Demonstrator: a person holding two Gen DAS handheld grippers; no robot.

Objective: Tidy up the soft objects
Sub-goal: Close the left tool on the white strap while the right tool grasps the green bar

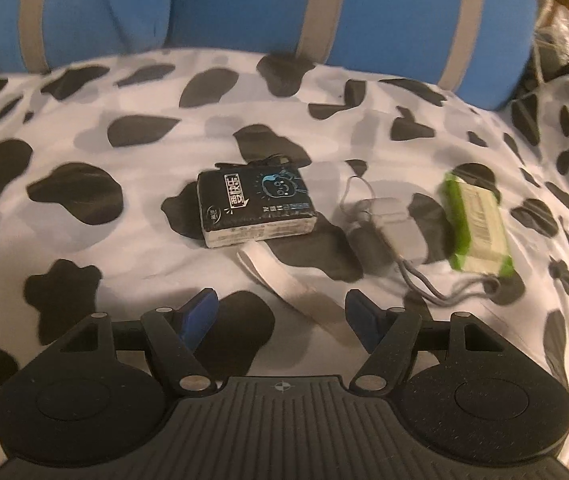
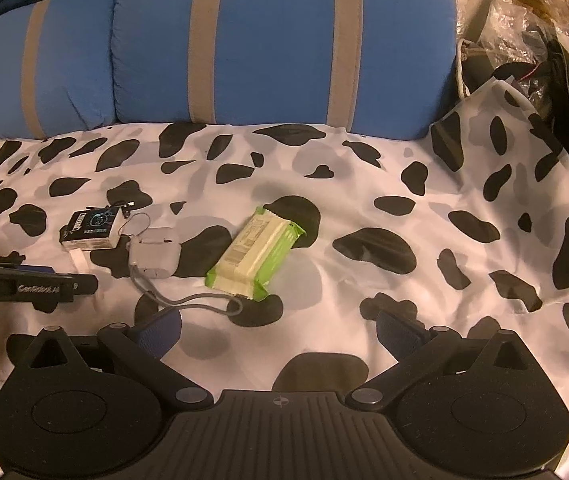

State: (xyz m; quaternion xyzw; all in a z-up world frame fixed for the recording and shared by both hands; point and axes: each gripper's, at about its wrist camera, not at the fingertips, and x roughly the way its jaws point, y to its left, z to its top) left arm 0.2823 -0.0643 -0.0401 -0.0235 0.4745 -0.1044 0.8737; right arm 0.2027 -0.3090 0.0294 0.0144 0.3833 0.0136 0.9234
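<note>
Where it lies, green tissue pack (image 2: 255, 252) looks flat, white-faced.

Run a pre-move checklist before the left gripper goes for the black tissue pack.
1. Left gripper open and empty: ok.
2. Tissue pack in view ahead of it: ok.
3. Path to the pack free: not ok, a white strip lies between, its far end at the pack's near edge.
4. Grey case apart from the pack: ok, though its cord trails toward the green packet.
5. Right gripper open, empty, clear of the left's path: ok.
6. Black item behind the pack touching it: cannot tell.
</note>
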